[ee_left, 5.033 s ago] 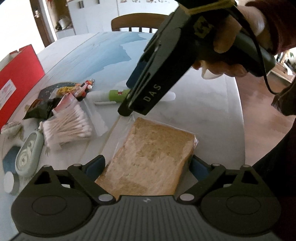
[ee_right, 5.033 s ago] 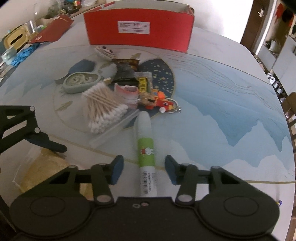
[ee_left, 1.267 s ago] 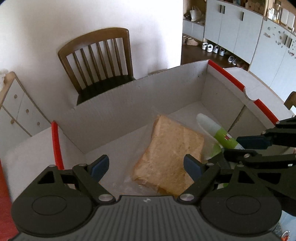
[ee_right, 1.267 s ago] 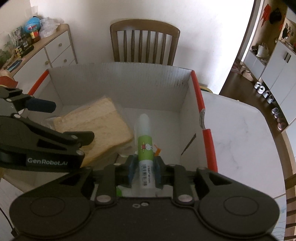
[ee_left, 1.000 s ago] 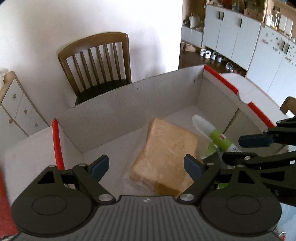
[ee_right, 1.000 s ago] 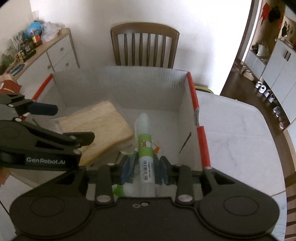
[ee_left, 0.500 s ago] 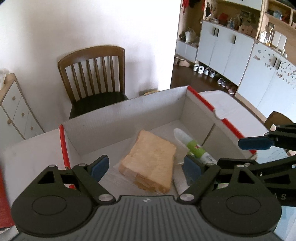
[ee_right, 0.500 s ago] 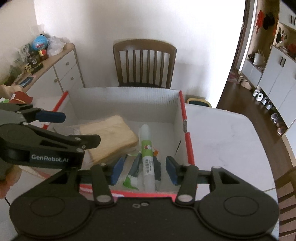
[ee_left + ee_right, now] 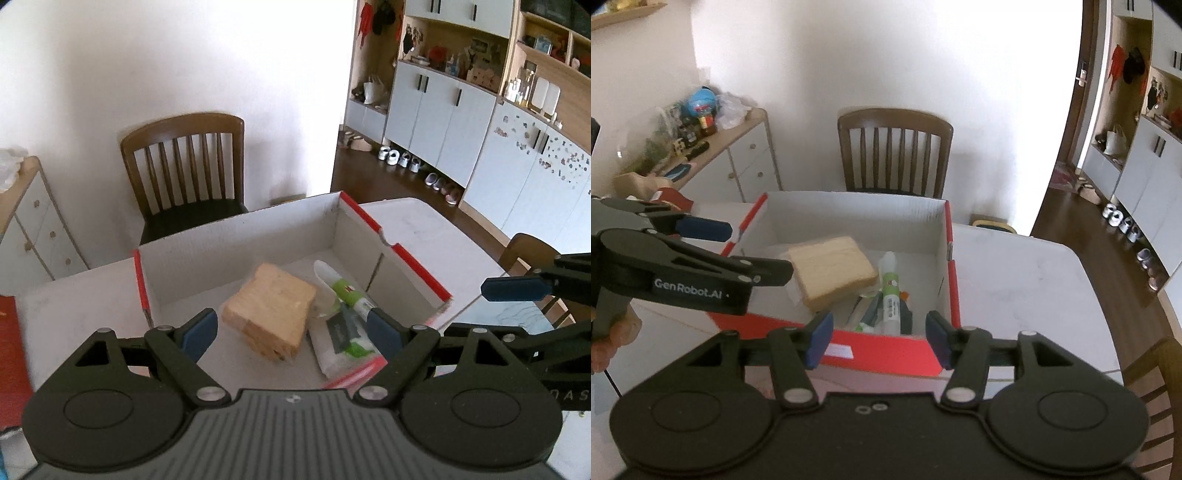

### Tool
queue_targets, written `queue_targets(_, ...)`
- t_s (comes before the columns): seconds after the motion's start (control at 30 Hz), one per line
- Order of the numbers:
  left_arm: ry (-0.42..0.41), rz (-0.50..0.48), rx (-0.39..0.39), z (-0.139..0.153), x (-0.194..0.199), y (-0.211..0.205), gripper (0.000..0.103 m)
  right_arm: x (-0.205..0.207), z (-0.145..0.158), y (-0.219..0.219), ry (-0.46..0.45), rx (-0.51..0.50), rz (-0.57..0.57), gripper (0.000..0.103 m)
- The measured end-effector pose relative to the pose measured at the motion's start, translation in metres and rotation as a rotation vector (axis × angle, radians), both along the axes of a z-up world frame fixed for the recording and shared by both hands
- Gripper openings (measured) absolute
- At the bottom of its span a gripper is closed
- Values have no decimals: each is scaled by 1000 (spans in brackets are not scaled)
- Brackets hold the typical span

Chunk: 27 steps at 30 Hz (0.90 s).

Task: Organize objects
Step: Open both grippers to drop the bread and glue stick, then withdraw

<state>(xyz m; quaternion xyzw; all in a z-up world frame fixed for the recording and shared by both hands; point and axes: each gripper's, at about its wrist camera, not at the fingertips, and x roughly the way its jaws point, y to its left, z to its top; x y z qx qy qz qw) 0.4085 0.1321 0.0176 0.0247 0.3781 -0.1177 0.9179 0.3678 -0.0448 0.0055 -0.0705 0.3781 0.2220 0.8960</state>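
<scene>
At the left edge of my right wrist view I see my left gripper, its jaws spread wide with nothing between them, held by a hand at the far left. Right of it, mid-frame, sits the box, red outside and white inside, on the white table. Toward the left of the box floor lies the bread in its clear wrap; just right of it the white and green tube lies lengthwise, resting on a few flat packets that I cannot make out. Along the bottom centre my right gripper hangs above the near wall of the box, its jaws opening and nothing between them. Behind the box stands a wooden chair, with a sideboard at upper left. From my left wrist view the bread is centre, the tube just right of it, and the right gripper reaches in from the right edge.
</scene>
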Motion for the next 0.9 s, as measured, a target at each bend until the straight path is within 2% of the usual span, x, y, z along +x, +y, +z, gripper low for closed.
queue_targets(0.37, -28, 34, -19, 18, -67, -19, 88, -47, 18, -24, -30, 45, 95, 64)
queue_targets(0.43, -31, 35, -19, 20, -80, -24, 88, -54, 19, -29, -31, 54, 99, 68)
queue_targets(0.9, -34, 67, -43, 18, -156, -38, 88, -104, 12, -60, -27, 105, 152, 84)
